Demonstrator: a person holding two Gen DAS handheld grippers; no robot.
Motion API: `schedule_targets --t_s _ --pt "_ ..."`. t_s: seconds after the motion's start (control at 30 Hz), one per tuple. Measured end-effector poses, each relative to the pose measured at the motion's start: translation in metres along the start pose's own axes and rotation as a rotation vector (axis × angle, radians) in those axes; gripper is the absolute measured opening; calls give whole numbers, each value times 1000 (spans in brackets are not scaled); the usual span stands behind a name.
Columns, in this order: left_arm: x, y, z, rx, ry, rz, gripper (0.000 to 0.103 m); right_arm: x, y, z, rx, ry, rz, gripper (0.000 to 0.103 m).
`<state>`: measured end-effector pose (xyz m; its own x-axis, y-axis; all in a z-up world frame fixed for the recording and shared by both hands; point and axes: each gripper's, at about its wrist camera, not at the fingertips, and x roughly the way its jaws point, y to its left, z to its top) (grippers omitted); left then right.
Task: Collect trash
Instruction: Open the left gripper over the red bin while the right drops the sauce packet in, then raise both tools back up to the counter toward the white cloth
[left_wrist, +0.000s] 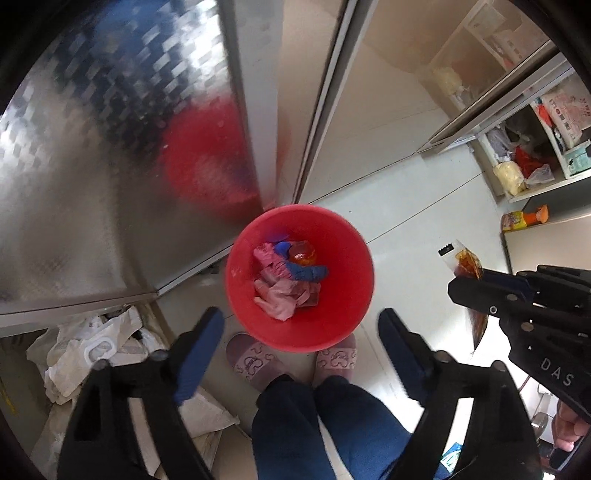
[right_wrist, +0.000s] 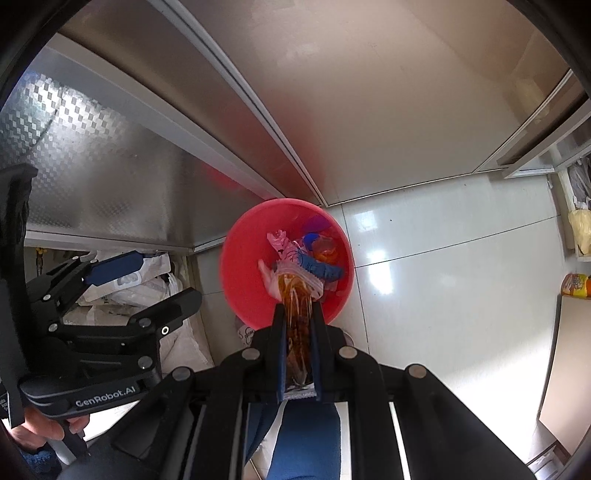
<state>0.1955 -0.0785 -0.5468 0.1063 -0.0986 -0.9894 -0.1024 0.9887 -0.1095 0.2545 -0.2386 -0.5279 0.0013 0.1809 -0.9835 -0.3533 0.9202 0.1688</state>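
Observation:
A red bucket (left_wrist: 243, 295) stands on the floor straight below me, against a steel cabinet. In it lie pink wrappers (left_wrist: 277, 295), a blue piece (left_wrist: 310, 273) and an orange item (left_wrist: 303, 253). My left gripper (left_wrist: 301, 326) hangs above the bucket's near rim, open, with nothing between its blue pads (left_wrist: 201, 339). My right gripper (right_wrist: 298, 314) is shut on a clear sachet of amber-brown sauce (right_wrist: 297, 295), which hangs over the bucket (right_wrist: 240, 280). In the left wrist view that sachet (left_wrist: 466, 263) and right gripper (left_wrist: 469, 283) are to the right of the bucket. The open left gripper (right_wrist: 147, 286) shows at left.
Steel cabinet doors (left_wrist: 110, 166) rise behind the bucket. White plastic bags (left_wrist: 92, 347) lie at lower left. A person's slippers (left_wrist: 251, 360) and blue trousers (left_wrist: 332, 424) are just below the bucket. White floor tiles (right_wrist: 443, 258), a cluttered shelf (left_wrist: 517, 166) and an orange bottle (left_wrist: 524, 218) are at right.

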Motion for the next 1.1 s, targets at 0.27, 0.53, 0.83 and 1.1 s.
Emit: schedule_targets --t_s 0.27,0.53,0.83,1.1 --pt "-14 20 -18 -82 -25 16 96 12 17 0 -57 16 19 10" --pt "-15 43 -32 -127 -9 50 103 29 34 0 -112 23 30 10" --pt "-16 59 -39 -155 -17 57 103 33 54 -2 -159 26 36 11" --pt "-21 63 -43 -177 -19 52 103 31 60 -2 -172 23 -2 40"
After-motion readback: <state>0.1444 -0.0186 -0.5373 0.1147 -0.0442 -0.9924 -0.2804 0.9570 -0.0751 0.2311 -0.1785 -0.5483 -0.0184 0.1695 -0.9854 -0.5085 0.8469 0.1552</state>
